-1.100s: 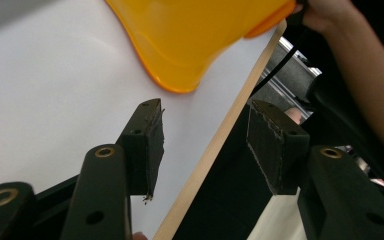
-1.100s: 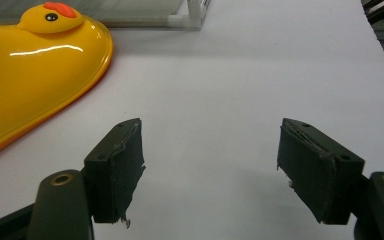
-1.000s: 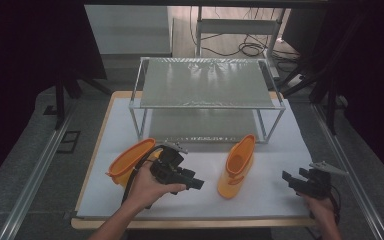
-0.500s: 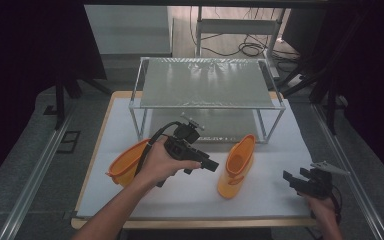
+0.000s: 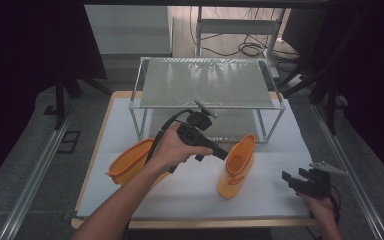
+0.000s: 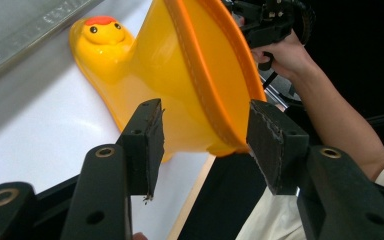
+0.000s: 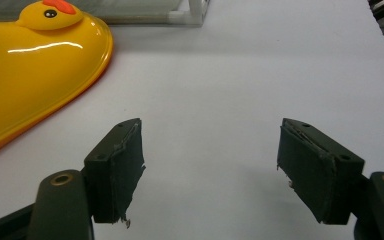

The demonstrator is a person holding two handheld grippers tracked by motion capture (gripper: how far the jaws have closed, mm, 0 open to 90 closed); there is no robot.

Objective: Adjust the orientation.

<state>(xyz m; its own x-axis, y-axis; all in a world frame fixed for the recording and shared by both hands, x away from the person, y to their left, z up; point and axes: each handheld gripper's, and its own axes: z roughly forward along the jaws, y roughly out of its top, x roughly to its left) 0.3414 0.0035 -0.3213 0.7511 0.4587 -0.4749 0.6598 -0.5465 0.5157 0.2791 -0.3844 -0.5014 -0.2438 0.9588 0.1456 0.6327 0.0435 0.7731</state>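
An orange-yellow rubber boot with a duck face on its toe stands upright (image 5: 236, 167) on the white board. A second boot (image 5: 130, 160) lies on its side to the left. My left gripper (image 5: 224, 154) is raised and its tips point at the upright boot's top rim. In the left gripper view the open jaws (image 6: 205, 125) frame the boot's shaft (image 6: 180, 65), and the pads do not touch it. My right gripper (image 5: 292, 179) rests low at the board's front right, its jaws (image 7: 210, 165) open over bare white surface, with the boot (image 7: 30, 65) at upper left.
A metal rack with a mesh shelf (image 5: 205, 82) stands at the back of the white board (image 5: 190, 195), its legs just behind the boots. The board's front edge lies near my forearms. Dark floor, rails and cables surround the table.
My left gripper has risen from beside the lying boot and moved right and away from me, up to the upright boot's rim. Its jaws stay equally wide. The right hand has kept still.
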